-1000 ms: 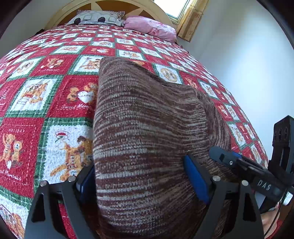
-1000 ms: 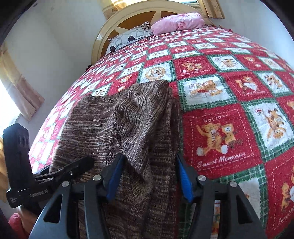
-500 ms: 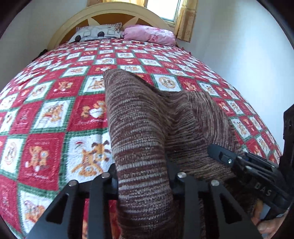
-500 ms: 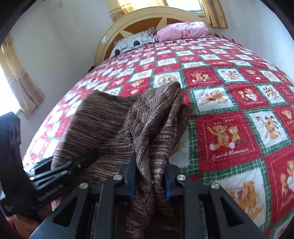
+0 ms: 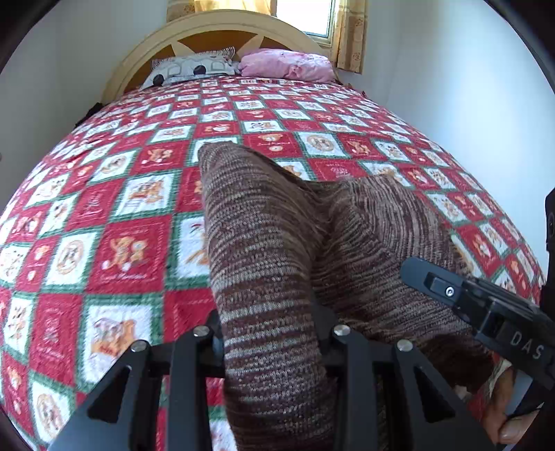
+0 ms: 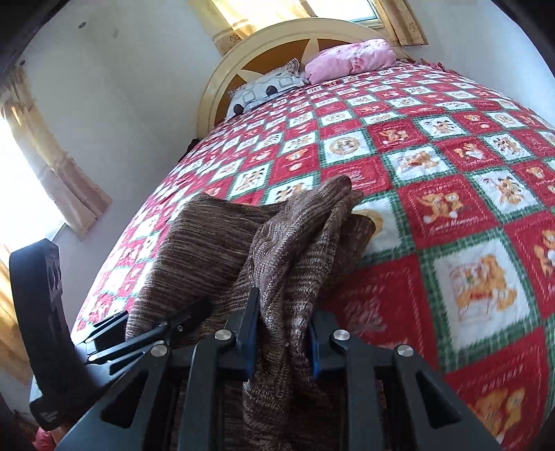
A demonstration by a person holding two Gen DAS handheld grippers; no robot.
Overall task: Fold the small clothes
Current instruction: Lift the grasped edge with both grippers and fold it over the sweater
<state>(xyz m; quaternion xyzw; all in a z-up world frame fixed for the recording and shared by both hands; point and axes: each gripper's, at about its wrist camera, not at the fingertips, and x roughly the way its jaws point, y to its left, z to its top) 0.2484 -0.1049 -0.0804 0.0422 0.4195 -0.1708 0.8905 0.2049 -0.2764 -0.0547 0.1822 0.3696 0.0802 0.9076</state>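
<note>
A brown striped knit garment (image 5: 270, 249) lies at the near end of the bed and rises toward both cameras. My left gripper (image 5: 270, 333) is shut on its left edge, lifted off the quilt. My right gripper (image 6: 282, 333) is shut on its right edge (image 6: 295, 256), also lifted. The middle of the garment (image 6: 208, 243) sags between them onto the quilt. Each gripper shows in the other's view, the right one at the lower right of the left wrist view (image 5: 485, 312) and the left one at the lower left of the right wrist view (image 6: 104, 340).
The bed carries a red, white and green patchwork quilt (image 5: 121, 215). A grey patterned pillow (image 5: 190, 67) and a pink pillow (image 5: 288, 66) lie against the round headboard (image 5: 215, 31). White walls close both sides, with curtained windows (image 6: 45, 166).
Both grippers closed on the garment's edges and have lifted them up and back. The garment now stands in two raised folds and covers less of the quilt.
</note>
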